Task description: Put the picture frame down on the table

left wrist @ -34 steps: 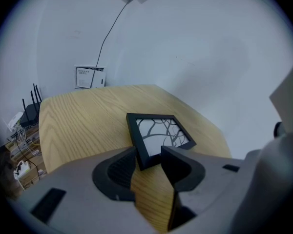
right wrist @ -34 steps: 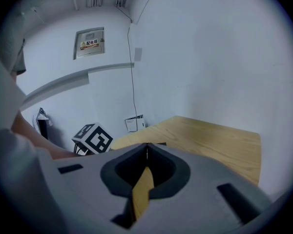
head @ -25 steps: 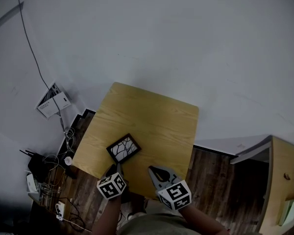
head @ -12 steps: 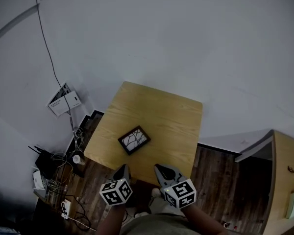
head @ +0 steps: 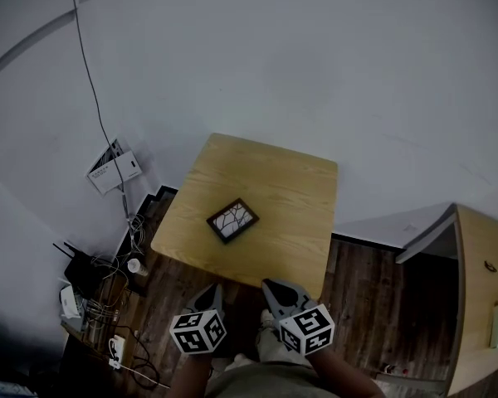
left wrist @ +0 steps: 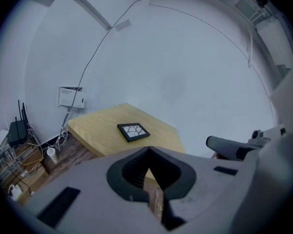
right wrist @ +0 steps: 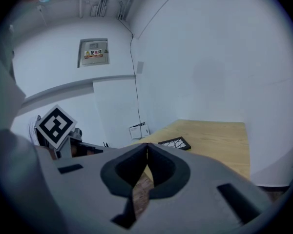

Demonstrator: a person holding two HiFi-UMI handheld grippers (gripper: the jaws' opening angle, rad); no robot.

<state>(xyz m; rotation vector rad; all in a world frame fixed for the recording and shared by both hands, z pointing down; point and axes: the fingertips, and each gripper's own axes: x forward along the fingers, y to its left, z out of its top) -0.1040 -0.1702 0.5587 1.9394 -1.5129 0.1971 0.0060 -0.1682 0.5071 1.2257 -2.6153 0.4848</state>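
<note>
head view: nearest us, our left gripper point(head: 216, 288) and right gripper point(head: 269, 283) hover short of the table point(head: 292, 191), both closed on nothing, the left's jaws just having shut. farther off, the picture frame point(head: 232, 220) lies flat on the wooden table.

Bare lab room: white walls point(head: 332, 65), router point(head: 76, 265), loose cables point(head: 108, 279).

Grey left tool point(head: 215, 288), grey right tool point(head: 268, 284), black-and-white marker cubes point(head: 198, 332).
</note>
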